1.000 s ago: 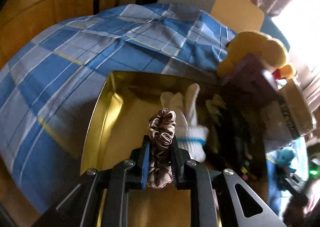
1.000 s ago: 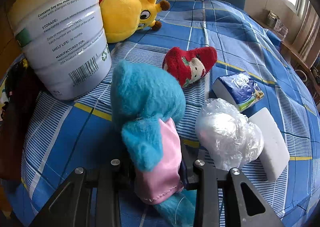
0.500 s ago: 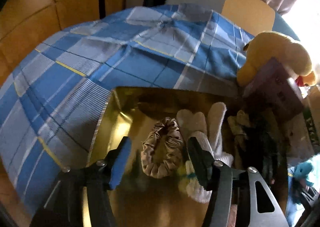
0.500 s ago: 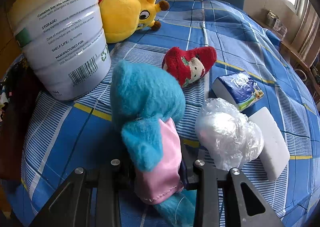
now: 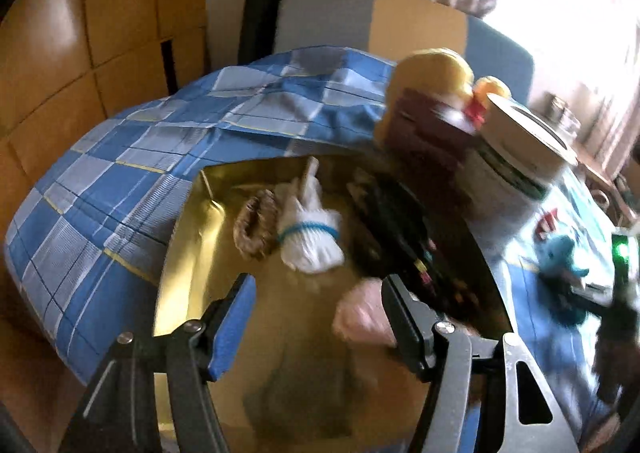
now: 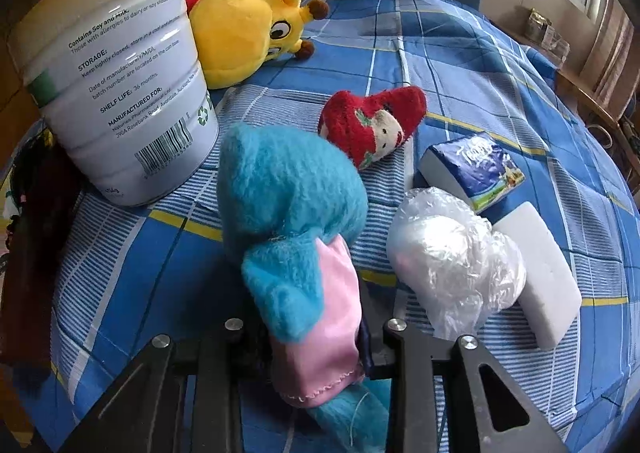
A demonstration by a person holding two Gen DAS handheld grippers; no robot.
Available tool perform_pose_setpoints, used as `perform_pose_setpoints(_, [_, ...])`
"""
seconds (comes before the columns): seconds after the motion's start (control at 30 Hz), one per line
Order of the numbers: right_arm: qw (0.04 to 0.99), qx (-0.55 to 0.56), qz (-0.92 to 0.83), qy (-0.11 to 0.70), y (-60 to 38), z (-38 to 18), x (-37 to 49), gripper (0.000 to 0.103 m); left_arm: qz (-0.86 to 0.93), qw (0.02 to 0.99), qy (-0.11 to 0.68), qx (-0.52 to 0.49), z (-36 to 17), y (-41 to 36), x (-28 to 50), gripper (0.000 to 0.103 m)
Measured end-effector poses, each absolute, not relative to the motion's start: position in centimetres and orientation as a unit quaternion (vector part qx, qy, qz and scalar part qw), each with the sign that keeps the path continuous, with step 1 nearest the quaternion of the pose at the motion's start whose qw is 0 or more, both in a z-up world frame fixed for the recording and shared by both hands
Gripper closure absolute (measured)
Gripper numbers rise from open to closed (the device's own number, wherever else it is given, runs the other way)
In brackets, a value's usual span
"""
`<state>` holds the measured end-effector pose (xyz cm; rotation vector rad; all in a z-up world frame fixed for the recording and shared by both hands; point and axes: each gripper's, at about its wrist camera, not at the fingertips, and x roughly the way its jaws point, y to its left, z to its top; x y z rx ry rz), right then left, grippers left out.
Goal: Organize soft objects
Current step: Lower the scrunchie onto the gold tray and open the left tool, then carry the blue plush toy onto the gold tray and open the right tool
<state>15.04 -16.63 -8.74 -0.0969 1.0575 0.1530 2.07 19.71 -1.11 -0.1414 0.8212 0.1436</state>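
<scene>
A brown scrunchie (image 5: 256, 227) lies in the gold tray (image 5: 188, 245) beside a white glove (image 5: 310, 239). My left gripper (image 5: 316, 317) is open and empty above the tray's near part. My right gripper (image 6: 316, 345) is shut on a blue plush toy (image 6: 288, 205) with a pink patch, held just over the blue checked cloth. The same toy shows far right in the left wrist view (image 5: 560, 257). A red plush sock (image 6: 372, 125) and a yellow plush giraffe (image 6: 248, 37) lie on the cloth beyond it.
A large white tin (image 6: 116, 93) stands at the left of the right wrist view. A crumpled clear bag (image 6: 456, 257), a white sponge (image 6: 536, 273) and a tissue pack (image 6: 476, 169) lie at the right. A dark box (image 5: 424, 133) stands behind the tray.
My left gripper opened and let go of the scrunchie into the tray, then drew back and up. The right gripper and its blue toy have not moved.
</scene>
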Motion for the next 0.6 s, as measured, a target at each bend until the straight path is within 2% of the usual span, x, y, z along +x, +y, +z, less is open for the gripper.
perform_pose_setpoints(0.17, [0.851, -0.022, 0.08, 0.519, -17.0, -7.8, 14.0, 0.077, 0.053, 0.913, 0.402, -0.05, -1.6, 17.9, 0.2, 0.037])
perform_pose_setpoints(0.4, [0.861, 0.048, 0.091, 0.498, -18.7, -3.8, 12.8, 0.078, 0.035, 0.917, 0.396, -0.034, -1.7, 16.8, -0.8, 0.037])
perform_pose_setpoints(0.6, [0.873, 0.043, 0.061, 0.481, -20.0, -0.2, 14.8, 0.078, 0.019, 0.916, 0.399, -0.032, -2.1, 16.4, -0.9, 0.037])
